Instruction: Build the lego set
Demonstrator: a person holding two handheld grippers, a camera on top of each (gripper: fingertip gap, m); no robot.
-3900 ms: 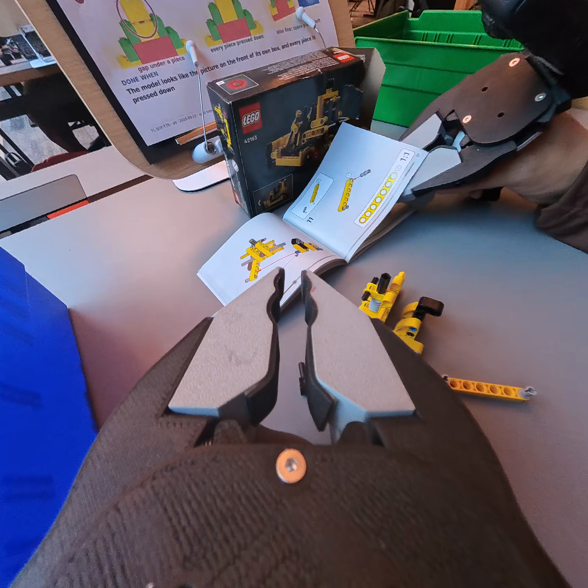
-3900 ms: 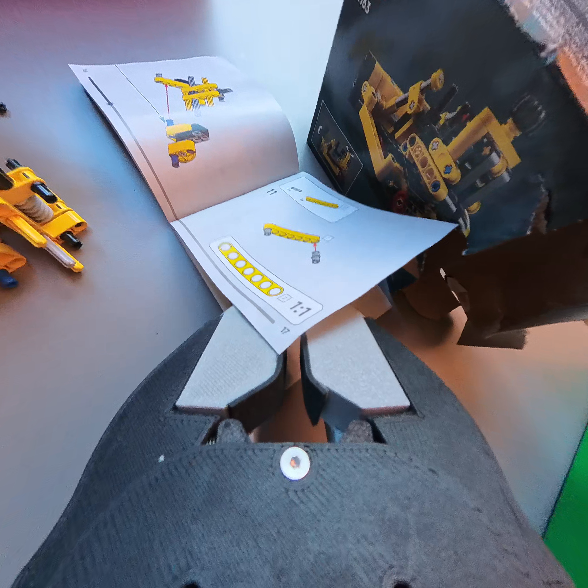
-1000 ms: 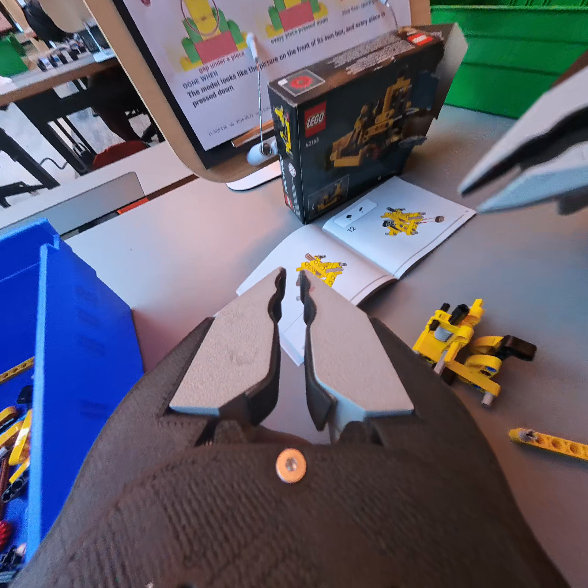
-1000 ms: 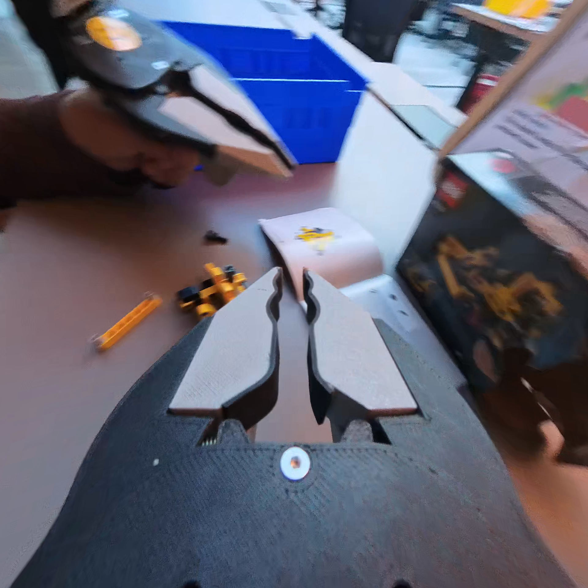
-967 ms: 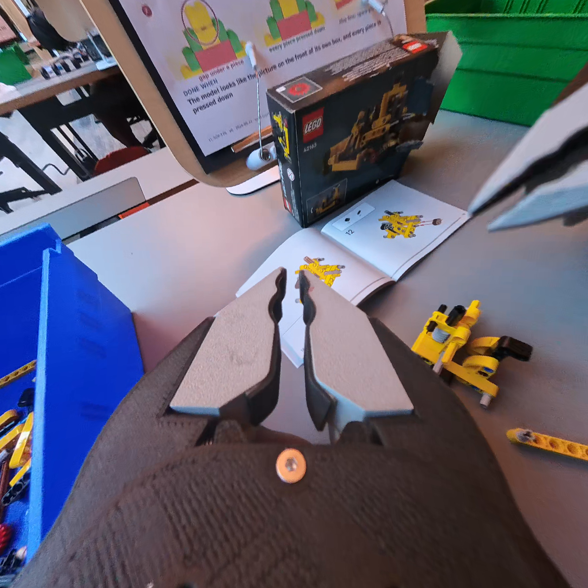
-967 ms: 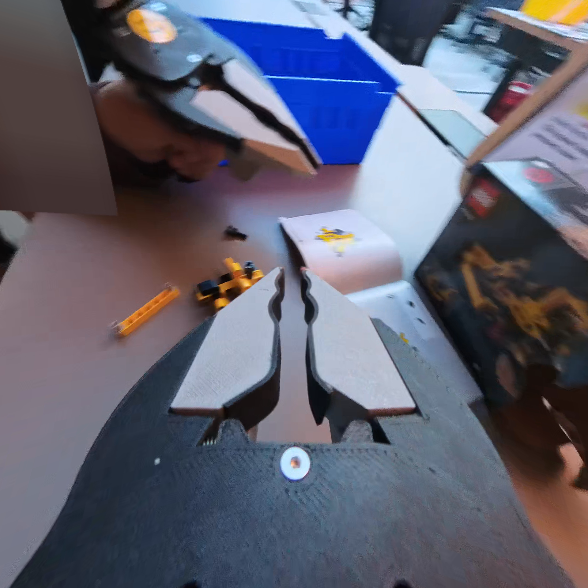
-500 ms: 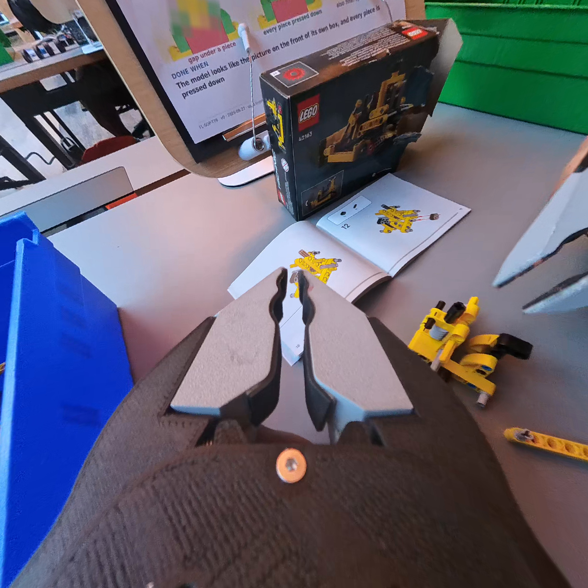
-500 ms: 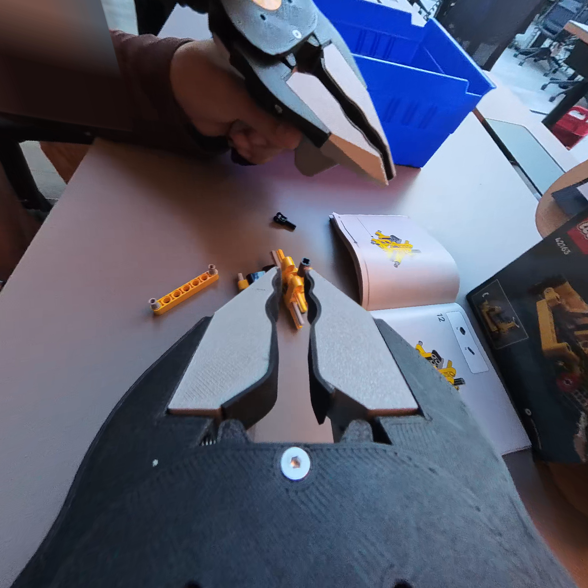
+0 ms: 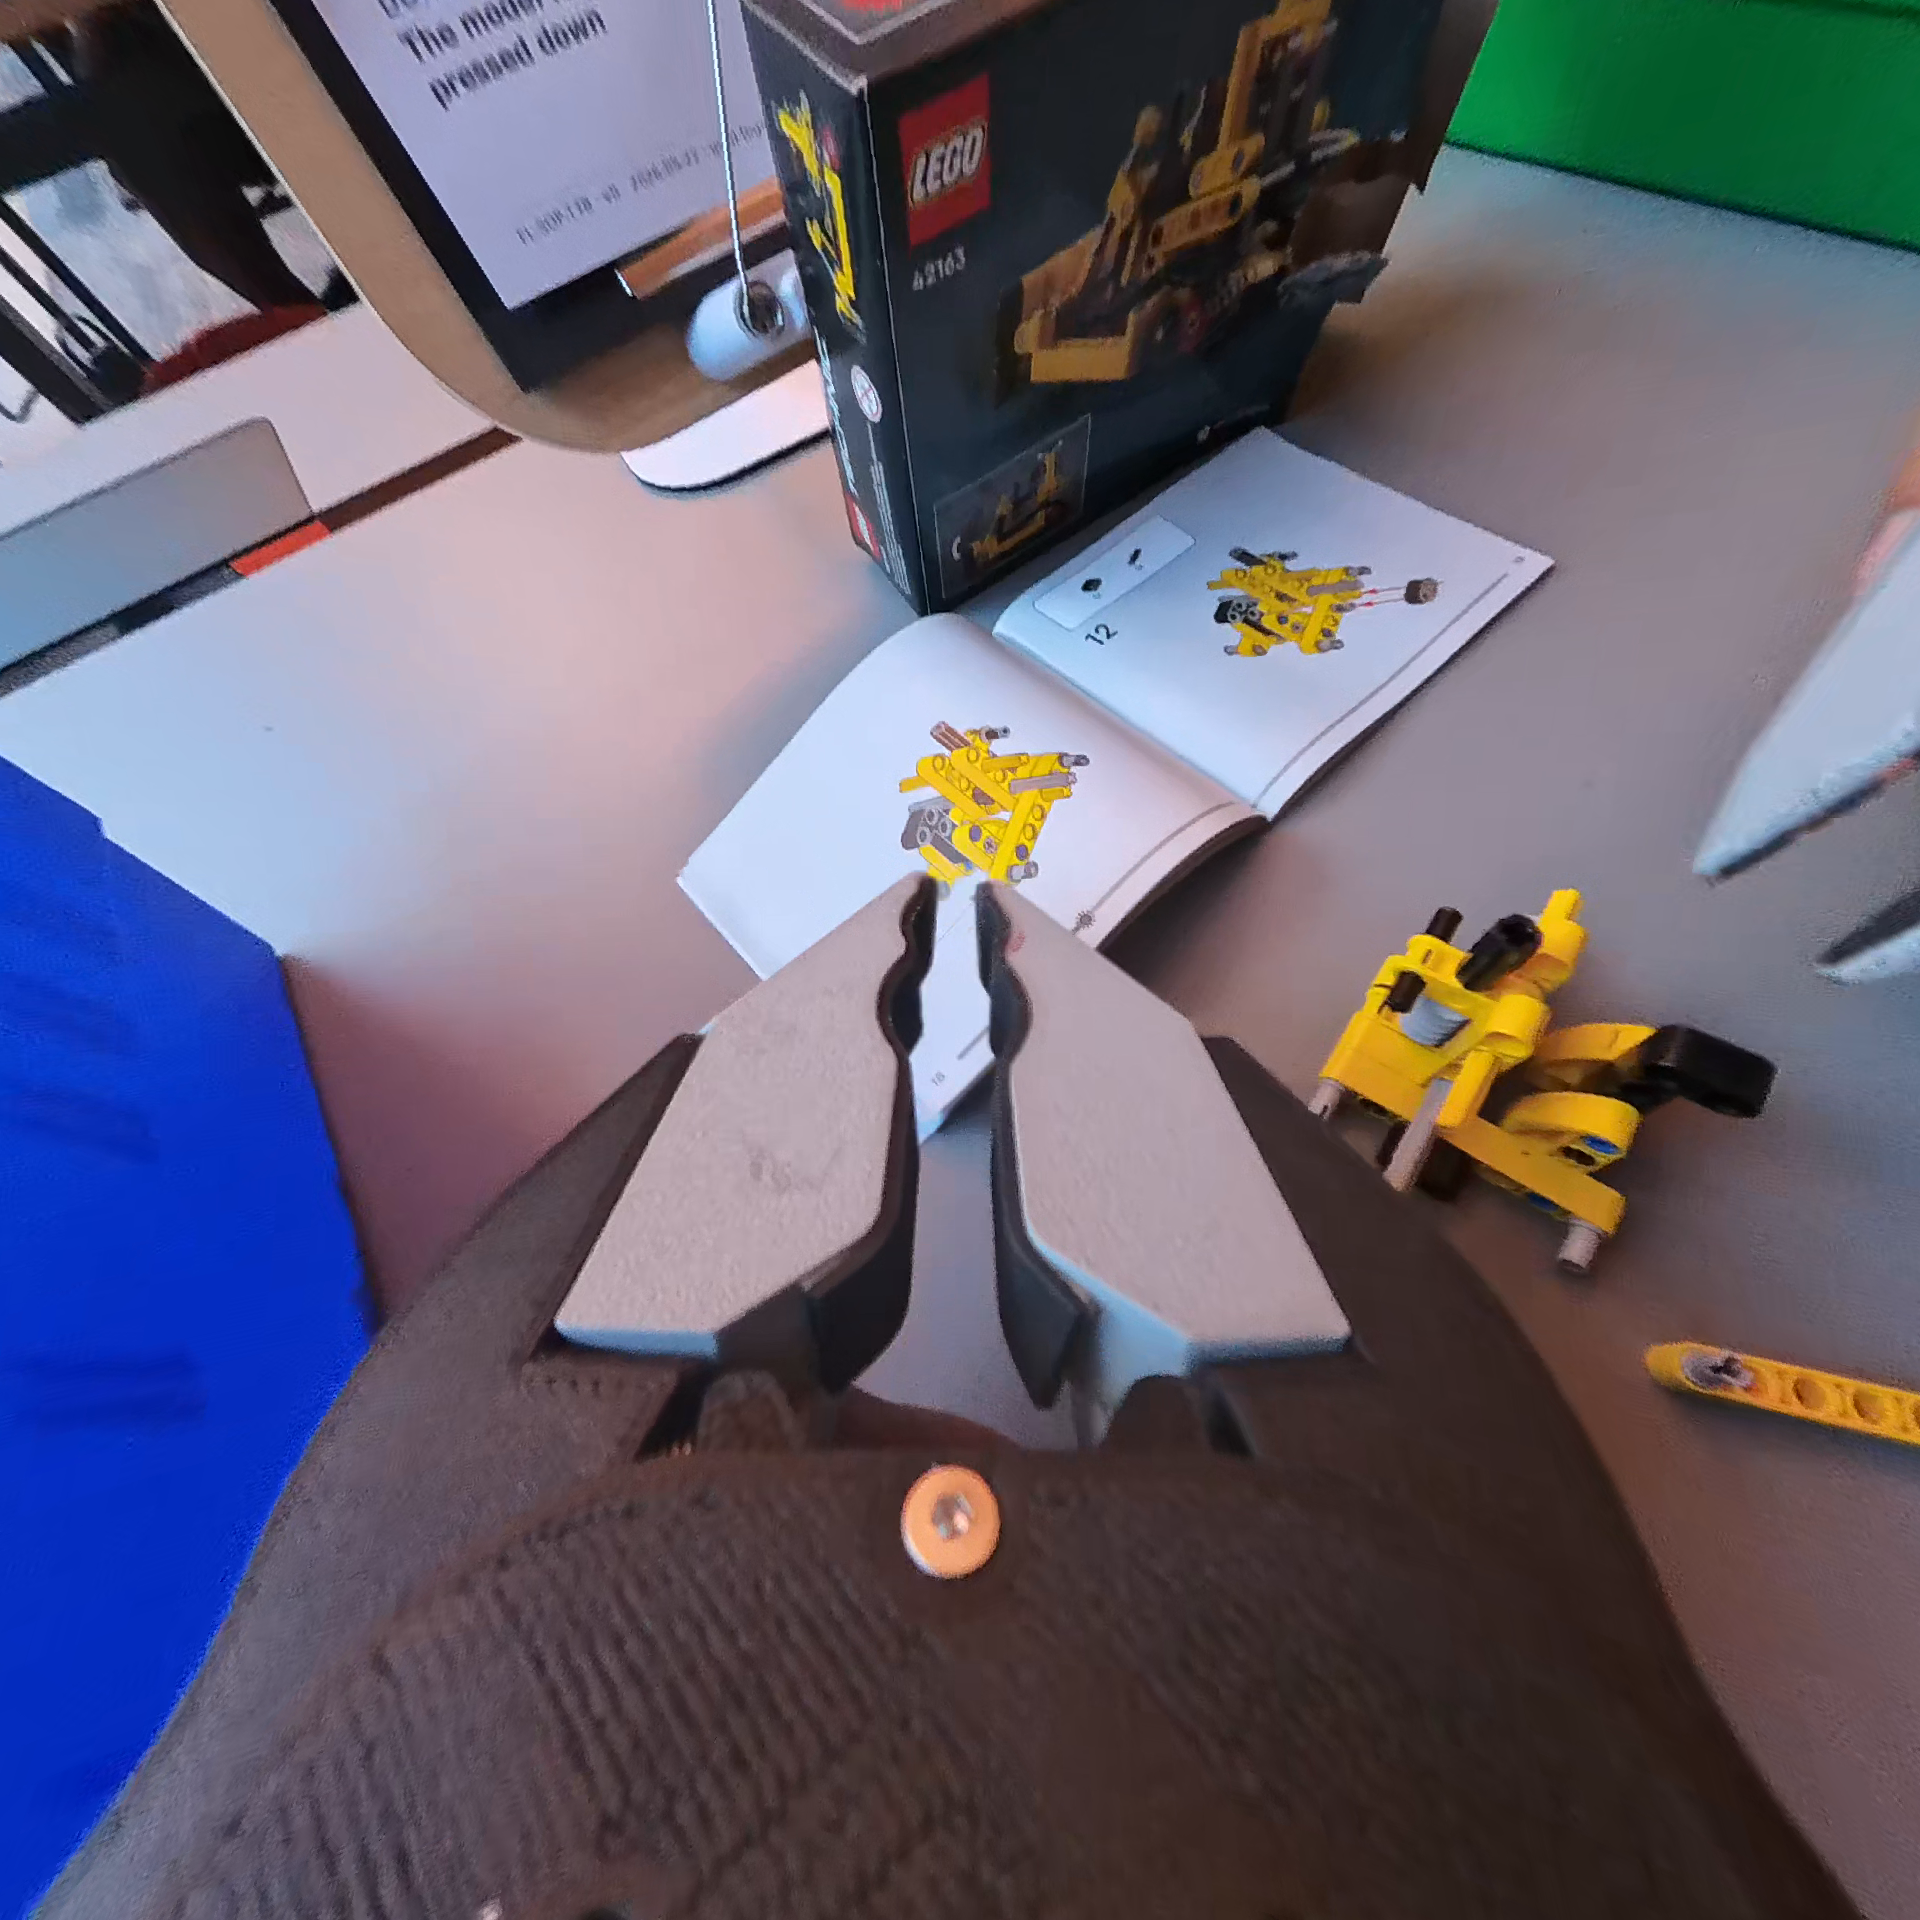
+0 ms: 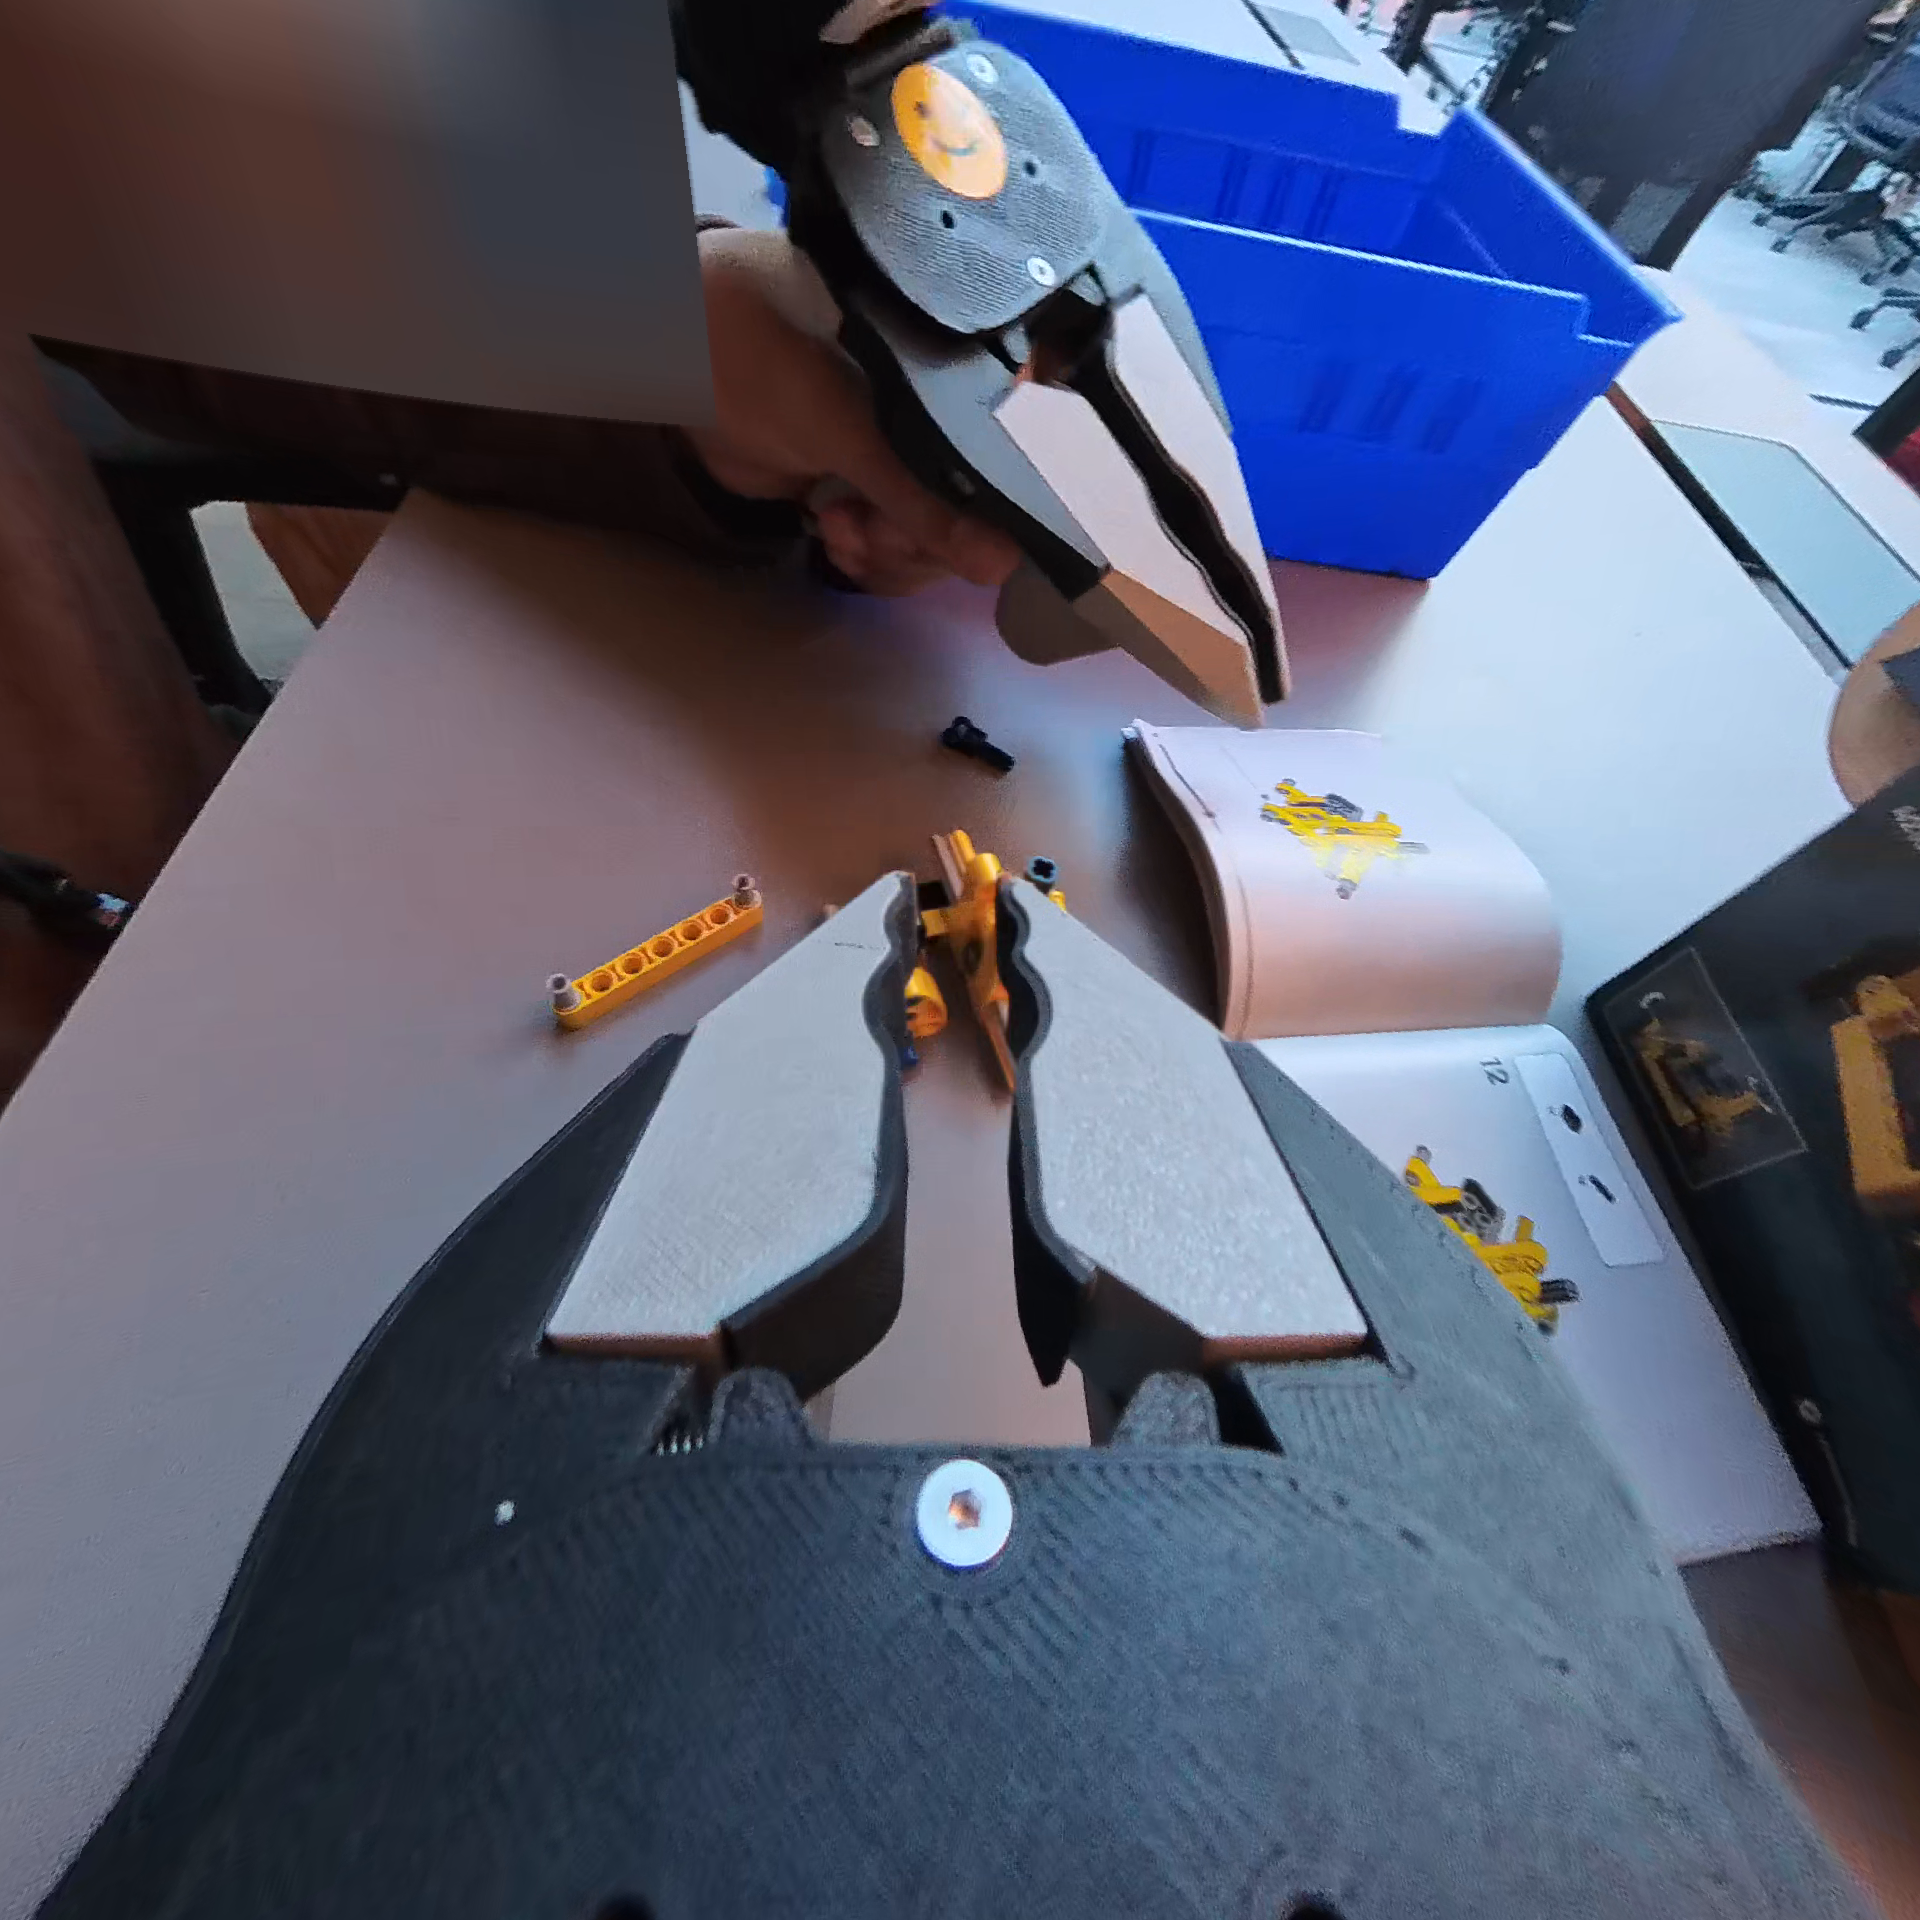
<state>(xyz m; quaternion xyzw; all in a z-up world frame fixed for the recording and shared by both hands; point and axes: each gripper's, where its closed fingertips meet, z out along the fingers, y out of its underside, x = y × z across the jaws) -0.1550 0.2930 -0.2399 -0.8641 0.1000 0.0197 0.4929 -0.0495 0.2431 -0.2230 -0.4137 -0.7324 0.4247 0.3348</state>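
The left gripper point(image 9: 951, 904) hung above the open booklet point(image 9: 1122, 727), its jaws nearly together with nothing between them, so it was idle rather than grasping. It sat clear of the parts, probably to leave room for the other tool.

The right gripper point(image 10: 956, 904) pointed down at the yellow model point(image 9: 1486, 1070) lying on the worktop point(image 9: 520, 665) just beside the booklet. Its jaws stood a little apart and lined up either side of the model in the right wrist view. Whether they touched it, I could not tell, but nothing was clamped. That aim suggested a pick-up was being set up.

A yellow beam point(image 10: 657, 951) and a black pin point(image 10: 975, 744) lay loose near the model, within easy reach for later steps. The box point(image 9: 1091, 260) stood upright behind the booklet, its picture facing the builder for reference. A blue bin point(image 10: 1382, 312) sat farther left.
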